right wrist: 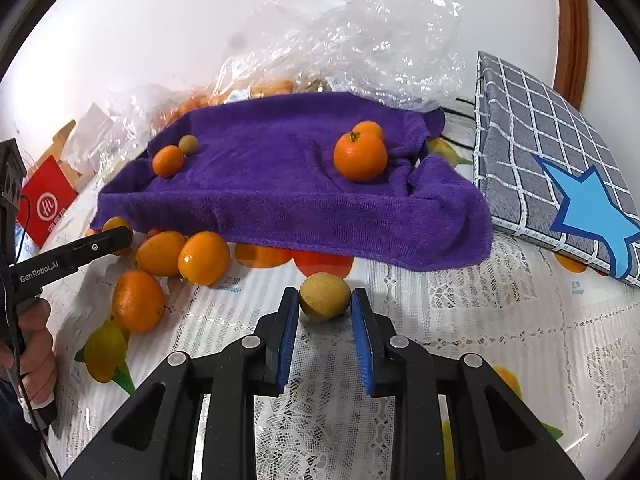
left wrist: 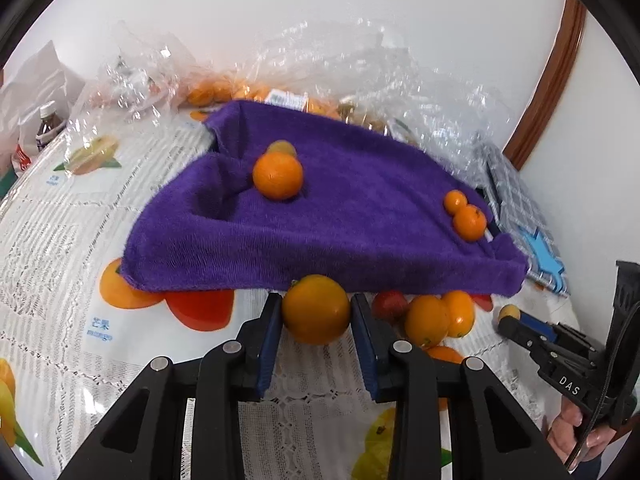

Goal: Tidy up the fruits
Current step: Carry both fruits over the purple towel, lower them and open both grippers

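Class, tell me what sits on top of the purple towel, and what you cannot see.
On the purple towel: two oranges at one side; a small orange and a yellowish-green fruit at the other. What lies beneath it is covered.

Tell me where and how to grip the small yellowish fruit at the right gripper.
Grip the small yellowish fruit across its widest middle, coming in level from the front, as the right gripper is lined up. It is round and sits alone on the tablecloth, both sides free for the fingers.

towel [right wrist: 280,192]: fuzzy purple cloth | bag [right wrist: 360,40]: crinkled clear plastic | tablecloth [right wrist: 480,320]: lace
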